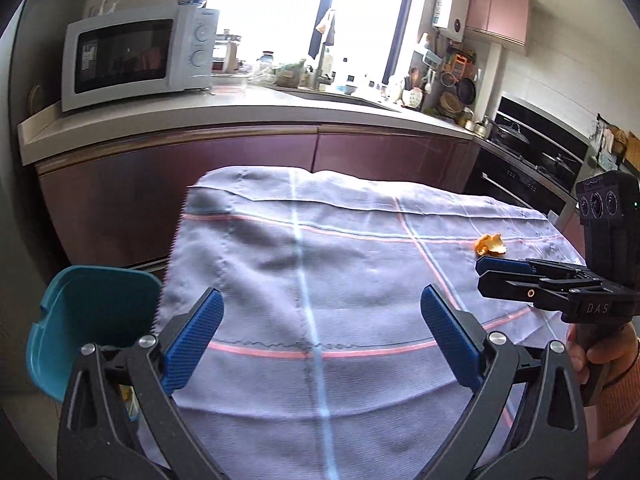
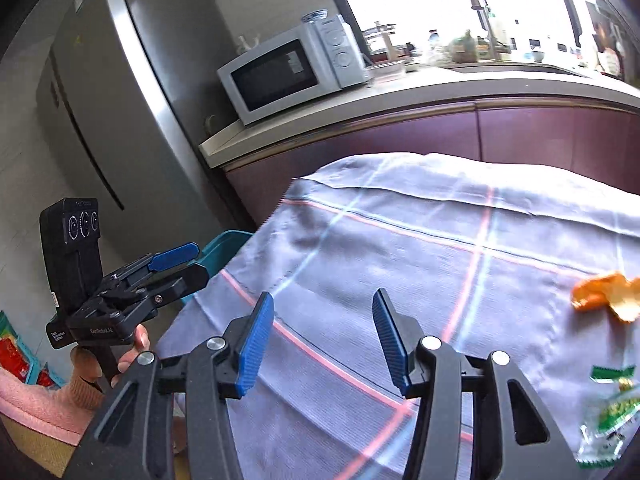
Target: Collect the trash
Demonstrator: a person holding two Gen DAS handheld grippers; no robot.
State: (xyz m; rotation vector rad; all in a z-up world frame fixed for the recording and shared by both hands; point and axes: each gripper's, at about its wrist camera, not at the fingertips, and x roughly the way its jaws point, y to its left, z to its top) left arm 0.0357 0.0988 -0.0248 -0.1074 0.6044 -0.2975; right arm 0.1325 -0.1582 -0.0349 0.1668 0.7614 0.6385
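An orange peel lies on the checked cloth over the table, toward its right side; it also shows in the right wrist view. A green and clear snack wrapper lies near the table's front right edge. My left gripper is open and empty over the cloth's near left part. My right gripper is open and empty, a little left of the peel; in the left wrist view its tips sit just in front of the peel. A teal bin stands at the table's left.
A kitchen counter with a white microwave runs behind the table. A grey fridge stands at the left, a stove at the right. Pink cloth and coloured packs lie low at the left.
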